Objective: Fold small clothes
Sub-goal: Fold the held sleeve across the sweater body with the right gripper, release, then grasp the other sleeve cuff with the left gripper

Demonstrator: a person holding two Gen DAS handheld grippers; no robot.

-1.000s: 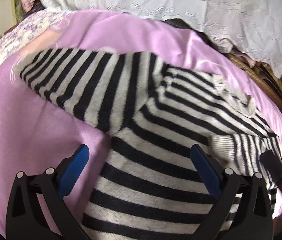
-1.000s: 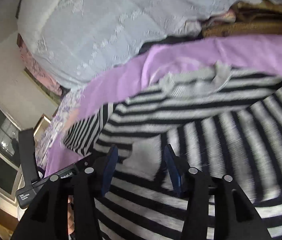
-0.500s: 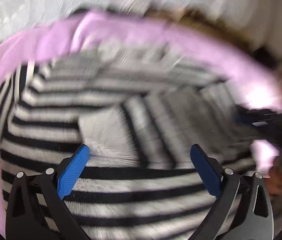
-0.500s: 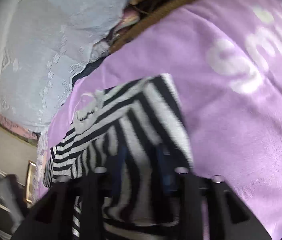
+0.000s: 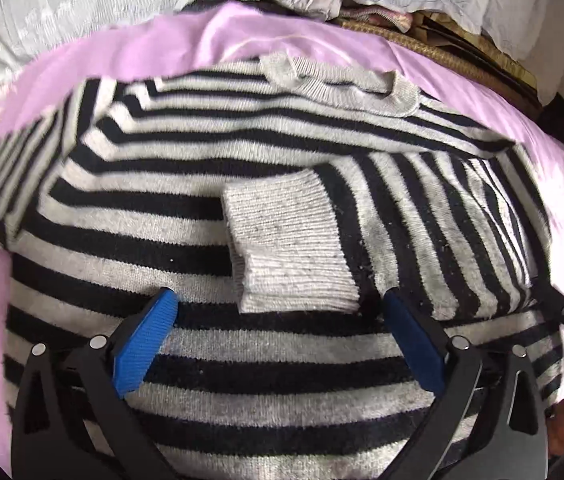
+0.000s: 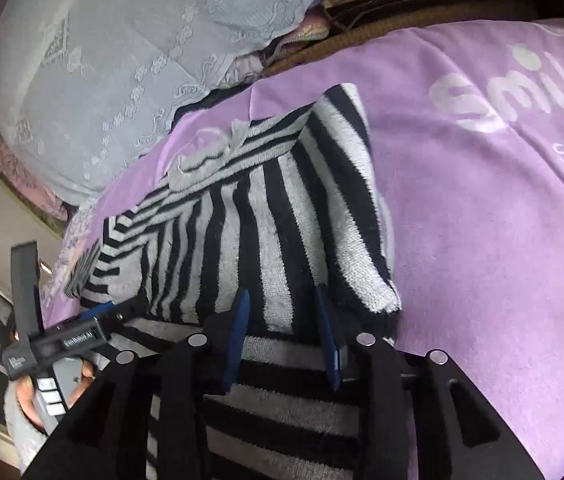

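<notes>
A black-and-grey striped knit sweater (image 5: 185,184) lies on a purple blanket (image 5: 217,40). Its right sleeve is folded across the body, with the grey ribbed cuff (image 5: 290,248) lying in the middle. My left gripper (image 5: 277,332) is open and empty, low over the sweater's body just below the cuff. In the right wrist view the sweater (image 6: 282,208) shows with its folded sleeve edge toward the right. My right gripper (image 6: 282,324) has its jaws narrowed around a fold of the striped sleeve fabric at the sweater's right side.
A pale embroidered cloth (image 5: 81,20) is heaped behind the blanket; it also shows in the right wrist view (image 6: 121,60). A woven brown edge (image 5: 422,44) runs at the back right. White lettering (image 6: 514,92) is printed on the purple blanket (image 6: 502,240).
The right gripper has carried the right sleeve across the sweater's body, so the cuff now lies in the middle. The left gripper has swung from the left sleeve to the sweater's centre, staying open.
</notes>
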